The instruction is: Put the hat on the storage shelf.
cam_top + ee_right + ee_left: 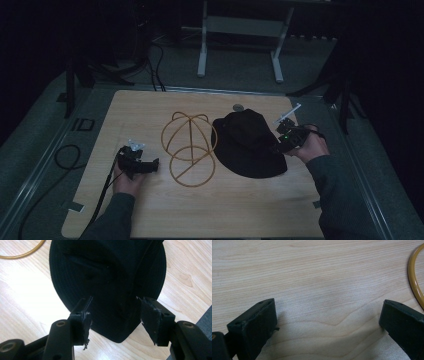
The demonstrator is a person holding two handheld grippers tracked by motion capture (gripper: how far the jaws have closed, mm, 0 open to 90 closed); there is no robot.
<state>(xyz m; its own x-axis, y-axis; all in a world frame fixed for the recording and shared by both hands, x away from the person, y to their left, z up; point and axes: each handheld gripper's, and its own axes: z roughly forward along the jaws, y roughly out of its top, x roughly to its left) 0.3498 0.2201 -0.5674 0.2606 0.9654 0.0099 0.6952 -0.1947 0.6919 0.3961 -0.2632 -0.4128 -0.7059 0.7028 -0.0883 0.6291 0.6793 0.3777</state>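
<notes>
Seen from above, a pale wooden table (165,210) stood on dark flooring, with a grey metal frame (240,30) beyond its far edge. A person's sleeved forearms came in from the near side. Right of centre lay a black bucket hat (248,142), brim flat on the wood. Just left of it, touching or nearly so, stood a yellow wire hat stand (189,147), a domed cage over a ring crossed by a bar. A small round disc (238,107) sat at the far edge behind the hat.

The right gripper (283,145) was at the hat's right brim. In the right gripper view its jaws stood apart on either side of the near brim edge (117,325); whether the pads pressed the fabric could not be told. The left gripper (150,165) rested on the near left, close to the stand's base ring. In the left gripper view its jaws were spread wide over bare wood (324,302), nothing between them, with an arc of the yellow ring (415,282) at the right. A black cable (65,160) looped off the left side.
</notes>
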